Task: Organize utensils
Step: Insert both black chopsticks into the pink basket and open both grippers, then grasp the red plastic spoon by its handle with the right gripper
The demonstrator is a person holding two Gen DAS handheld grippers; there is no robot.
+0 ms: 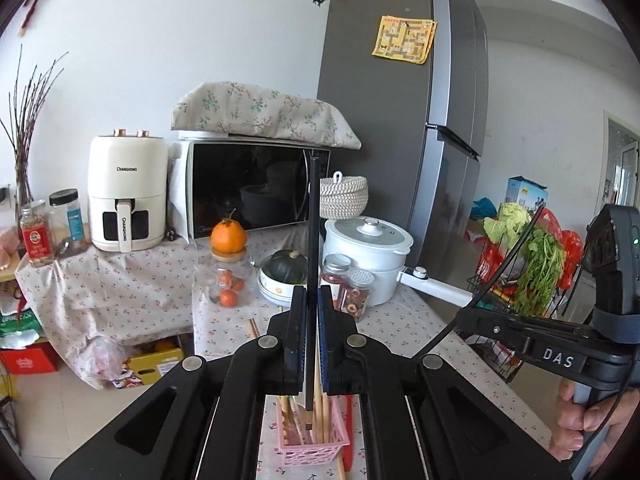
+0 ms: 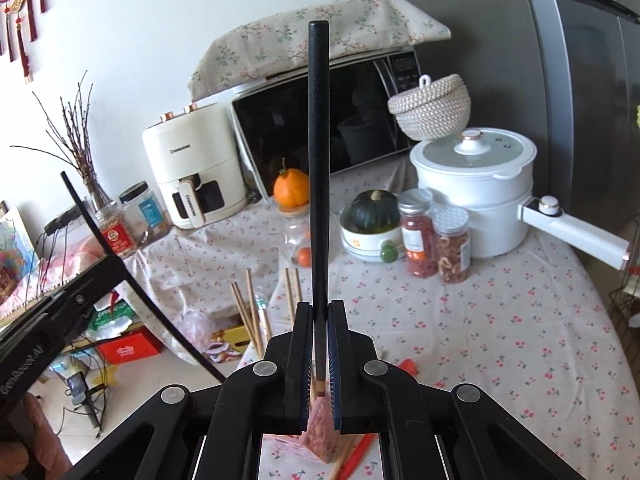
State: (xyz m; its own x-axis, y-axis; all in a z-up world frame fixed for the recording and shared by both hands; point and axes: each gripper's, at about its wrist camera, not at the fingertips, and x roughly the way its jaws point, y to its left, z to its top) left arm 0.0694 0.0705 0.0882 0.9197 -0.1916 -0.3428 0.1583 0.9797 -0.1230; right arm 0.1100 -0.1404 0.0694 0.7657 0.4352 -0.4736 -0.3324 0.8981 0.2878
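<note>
Above the pink basket (image 1: 312, 436) on the surface (image 2: 480, 340), each tool, left (image 1: 312, 300) and right (image 2: 320, 316), grips one upright black chopstick (image 1: 314, 220) (image 2: 319, 160).

Claws: two black two-finger claws are showing, the left claw (image 1: 313, 304) and the right claw (image 2: 320, 316).
Black chopsticks: two are standing up, one thin black chopstick (image 1: 313, 232) in the left claw, a second black chopstick (image 2: 319, 168) in the right claw.
Pink baskets: one pink plastic lattice basket (image 1: 312, 446) is sitting on the table.
Spice jars: two clear metal-lidded spice jars (image 2: 436, 240) are standing side by side.
White pots: one white lidded pot with a long handle (image 2: 476, 184) is resting there.
Air fryers: one cream air fryer (image 1: 127, 196) is standing.
Microwaves: one white microwave with a dark door (image 1: 252, 188) is sitting.
Woven bowls: one pale woven rope bowl (image 1: 344, 196) is showing.
Green squashes: one dark green squash (image 2: 374, 210) is lying in a bowl.
</note>
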